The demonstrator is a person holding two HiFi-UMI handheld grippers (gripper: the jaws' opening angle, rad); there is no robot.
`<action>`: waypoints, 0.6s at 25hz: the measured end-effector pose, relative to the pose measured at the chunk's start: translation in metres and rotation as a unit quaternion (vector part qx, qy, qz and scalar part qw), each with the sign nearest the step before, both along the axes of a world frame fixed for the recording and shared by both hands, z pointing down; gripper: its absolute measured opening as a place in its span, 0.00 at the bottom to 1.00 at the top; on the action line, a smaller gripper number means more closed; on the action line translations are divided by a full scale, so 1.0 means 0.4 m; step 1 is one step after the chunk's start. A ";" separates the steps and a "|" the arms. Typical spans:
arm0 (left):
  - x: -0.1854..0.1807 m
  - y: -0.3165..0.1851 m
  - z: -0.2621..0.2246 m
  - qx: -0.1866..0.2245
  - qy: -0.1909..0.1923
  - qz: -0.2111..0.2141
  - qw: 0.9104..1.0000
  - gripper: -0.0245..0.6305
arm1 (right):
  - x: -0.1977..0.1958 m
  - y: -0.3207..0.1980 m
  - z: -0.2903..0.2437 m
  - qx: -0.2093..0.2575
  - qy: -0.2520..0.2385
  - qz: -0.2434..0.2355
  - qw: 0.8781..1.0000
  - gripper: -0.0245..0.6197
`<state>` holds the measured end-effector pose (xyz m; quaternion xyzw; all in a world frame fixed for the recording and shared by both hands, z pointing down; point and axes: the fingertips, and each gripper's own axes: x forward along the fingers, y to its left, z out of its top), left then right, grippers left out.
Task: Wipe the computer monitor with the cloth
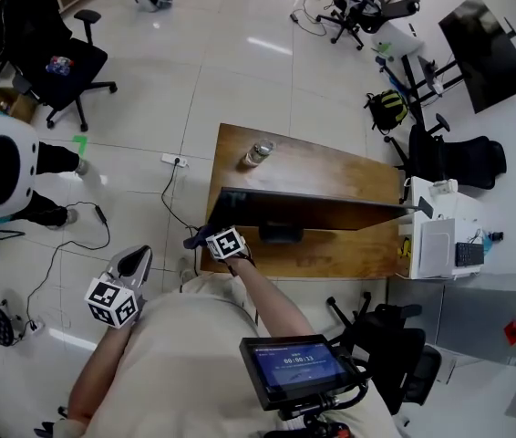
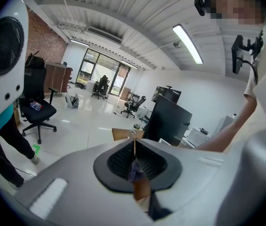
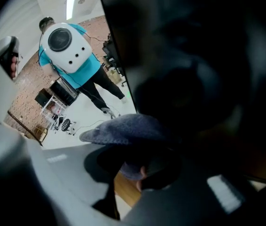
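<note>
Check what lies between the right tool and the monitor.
The blue-grey cloth, clamped in the right tool, lies between that tool and the dark monitor. The right gripper view shows this.

Beige tee (image 1: 180,372); grey L claw (image 1: 134,261), R claw (image 1: 200,237), b/w marker cubes (image 1: 112,301).

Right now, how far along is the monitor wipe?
Done: the right gripper has the cloth clamped in its jaws. In hand: the cloth is up at the monitor's left edge. Left: the wiping across it; whether any is wiped can't be told. The left gripper hangs shut, away from the desk.
</note>
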<state>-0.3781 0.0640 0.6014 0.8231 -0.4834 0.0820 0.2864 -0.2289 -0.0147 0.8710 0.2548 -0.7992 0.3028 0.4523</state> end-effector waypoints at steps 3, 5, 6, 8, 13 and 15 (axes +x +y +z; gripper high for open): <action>-0.001 0.001 -0.004 0.003 0.000 -0.001 1.000 0.04 | -0.023 0.001 -0.005 0.000 -0.008 -0.006 1.000 0.18; 0.001 0.007 -0.005 0.005 -0.001 -0.001 1.000 0.04 | -0.035 0.000 -0.019 0.017 -0.019 -0.008 1.000 0.18; 0.003 0.010 -0.006 0.006 -0.001 -0.001 1.000 0.04 | -0.040 0.000 -0.031 0.030 -0.025 -0.009 0.999 0.18; 0.007 0.014 -0.009 0.008 -0.001 -0.002 1.000 0.04 | -0.052 -0.003 -0.064 0.055 -0.043 -0.008 0.998 0.18; 0.016 0.012 -0.015 0.012 0.001 0.002 1.000 0.04 | -0.071 -0.024 -0.162 0.095 -0.082 -0.004 0.992 0.18; 0.024 0.014 -0.016 0.013 0.001 0.004 1.000 0.04 | -0.070 -0.029 -0.197 0.109 -0.091 -0.003 0.990 0.17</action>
